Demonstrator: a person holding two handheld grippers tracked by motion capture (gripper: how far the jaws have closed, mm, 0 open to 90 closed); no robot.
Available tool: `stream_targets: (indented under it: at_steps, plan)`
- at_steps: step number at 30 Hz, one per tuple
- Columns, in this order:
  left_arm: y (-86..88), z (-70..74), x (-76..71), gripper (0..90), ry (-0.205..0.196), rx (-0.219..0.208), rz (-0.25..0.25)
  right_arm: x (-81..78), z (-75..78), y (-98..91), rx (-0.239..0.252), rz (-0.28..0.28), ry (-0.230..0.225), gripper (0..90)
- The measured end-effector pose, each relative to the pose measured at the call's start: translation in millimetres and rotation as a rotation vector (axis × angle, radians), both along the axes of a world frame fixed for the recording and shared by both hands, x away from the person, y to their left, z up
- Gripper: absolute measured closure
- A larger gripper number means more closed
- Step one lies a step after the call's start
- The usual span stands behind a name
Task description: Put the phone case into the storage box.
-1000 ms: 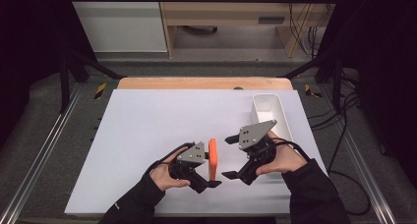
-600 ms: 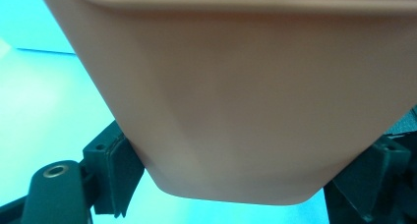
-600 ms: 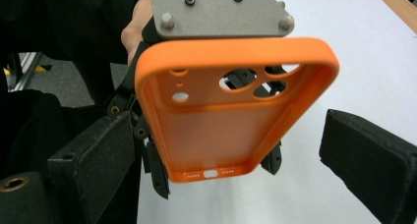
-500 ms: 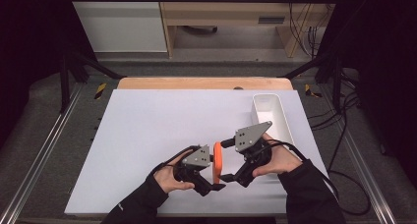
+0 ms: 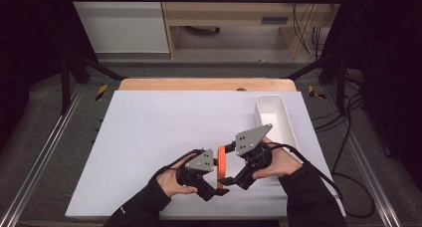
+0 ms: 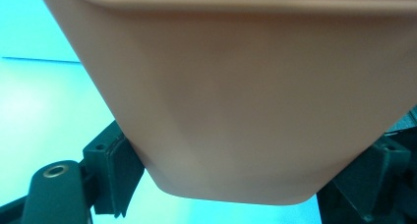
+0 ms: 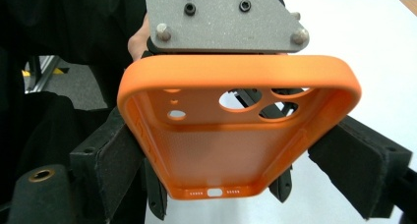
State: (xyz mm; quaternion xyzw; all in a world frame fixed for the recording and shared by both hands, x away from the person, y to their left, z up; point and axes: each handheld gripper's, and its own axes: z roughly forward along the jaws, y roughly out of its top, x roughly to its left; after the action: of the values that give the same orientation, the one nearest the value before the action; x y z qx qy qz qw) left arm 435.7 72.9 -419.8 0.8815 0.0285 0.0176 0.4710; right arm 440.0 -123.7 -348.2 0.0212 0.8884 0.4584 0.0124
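Observation:
An orange phone case (image 5: 220, 166) stands on edge just above the table's front, between my two grippers. My left gripper (image 5: 214, 176) comes at it from the left and is shut on it. In the left gripper view the case's smooth back (image 6: 246, 101) fills the frame, with a pad (image 6: 118, 165) against each side. My right gripper (image 5: 225, 165) faces it from the right. Its jaws have just been closing with the case between them. In the right gripper view the case's hollow inside (image 7: 231, 135) faces the camera, and both pads (image 7: 115, 170) press on its long edges.
A white oblong bin (image 5: 286, 118) stands at the right of the white table sheet (image 5: 164, 122), just beyond my right hand. A wooden edge runs along the sheet's far side. Metal rails flank the table on both sides.
The right gripper has moved left up to the case and its jaws have closed onto the case's edges. The left gripper has kept its hold on the case.

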Motion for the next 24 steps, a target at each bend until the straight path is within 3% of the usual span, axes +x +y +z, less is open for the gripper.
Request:
stream_targets:
  at_steps: [24]
  plan:
    - [1.4, -3.1, 1.8, 15.0, 0.024, -0.014, 0.003, 3.7, -2.0, 1.2, 0.005, 0.010, 0.020, 16.5]
